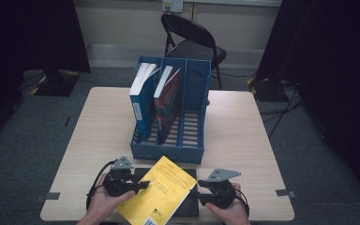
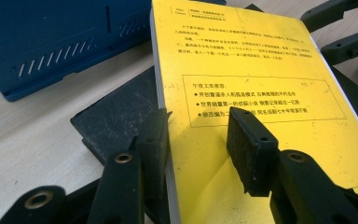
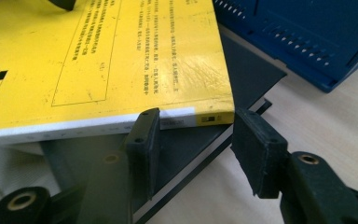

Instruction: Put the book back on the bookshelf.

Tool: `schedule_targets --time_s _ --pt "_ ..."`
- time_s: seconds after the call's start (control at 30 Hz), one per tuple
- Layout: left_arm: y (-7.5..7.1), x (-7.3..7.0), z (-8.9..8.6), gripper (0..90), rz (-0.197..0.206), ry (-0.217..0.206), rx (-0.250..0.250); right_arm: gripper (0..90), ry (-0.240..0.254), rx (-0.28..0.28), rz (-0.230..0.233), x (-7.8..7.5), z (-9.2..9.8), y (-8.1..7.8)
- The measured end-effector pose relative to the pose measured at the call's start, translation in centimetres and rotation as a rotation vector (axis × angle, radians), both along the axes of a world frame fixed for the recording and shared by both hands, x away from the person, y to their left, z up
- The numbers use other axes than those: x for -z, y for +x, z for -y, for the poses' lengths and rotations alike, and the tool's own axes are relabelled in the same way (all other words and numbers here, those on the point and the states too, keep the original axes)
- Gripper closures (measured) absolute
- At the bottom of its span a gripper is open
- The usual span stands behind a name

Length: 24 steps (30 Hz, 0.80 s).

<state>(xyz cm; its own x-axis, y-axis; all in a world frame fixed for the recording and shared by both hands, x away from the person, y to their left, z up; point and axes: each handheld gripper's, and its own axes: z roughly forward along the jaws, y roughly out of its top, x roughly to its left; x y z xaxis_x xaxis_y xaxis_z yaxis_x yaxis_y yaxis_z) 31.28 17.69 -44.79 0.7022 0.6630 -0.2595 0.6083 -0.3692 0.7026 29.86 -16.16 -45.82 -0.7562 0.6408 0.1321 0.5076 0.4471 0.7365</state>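
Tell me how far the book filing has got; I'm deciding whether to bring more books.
Two books already stand in the blue file rack: a blue book in its left slot, a red book in the middle. The right slot looks empty. In hand: the yellow book, with the left gripper straddling one edge and the right gripper at its spine. A dark book underneath remains.

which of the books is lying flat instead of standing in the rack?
The yellow book, flat at the table's near edge between the left gripper and right gripper. The blue book and red book stand in the blue rack.
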Motion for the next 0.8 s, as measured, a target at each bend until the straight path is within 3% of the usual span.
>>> schedule_targets --time_s 0.1,0.17,0.27,0.37,0.47,0.53,0.67,0.8 --pt "-0.4 0.3 -0.7 58.4 -0.013 -0.029 -0.015 60.8 0.002 -0.007 0.007 0.0 -0.3 0.6" --pt "-0.8 0.3 -0.9 58.3 -0.008 -0.033 -0.023 61.9 -0.020 0.004 0.040 -0.1 -0.9 0.9" --pt "-0.8 0.1 -1.0 57.9 -0.015 -0.020 -0.015 61.9 -0.020 0.003 0.038 -0.1 -1.0 1.2" --pt "-0.8 -0.3 -1.2 57.3 -0.035 0.018 0.002 62.3 -0.025 0.008 0.041 -0.1 -1.5 2.0" --pt "-0.7 -0.4 -1.5 56.5 -0.045 0.018 0.000 63.3 -0.027 0.013 0.056 -0.1 -2.0 2.4" --pt "-0.3 -0.1 -1.6 55.7 -0.062 -0.010 -0.007 62.8 -0.022 0.021 0.061 0.0 -2.1 2.5" --pt "-0.1 -0.1 -1.5 52.6 -0.048 -0.008 -0.027 59.1 0.008 0.011 0.031 0.1 -1.9 2.5" --pt "0.2 0.1 -1.6 53.5 -0.050 -0.026 0.000 60.9 0.011 -0.029 0.036 -0.1 -2.5 1.2"
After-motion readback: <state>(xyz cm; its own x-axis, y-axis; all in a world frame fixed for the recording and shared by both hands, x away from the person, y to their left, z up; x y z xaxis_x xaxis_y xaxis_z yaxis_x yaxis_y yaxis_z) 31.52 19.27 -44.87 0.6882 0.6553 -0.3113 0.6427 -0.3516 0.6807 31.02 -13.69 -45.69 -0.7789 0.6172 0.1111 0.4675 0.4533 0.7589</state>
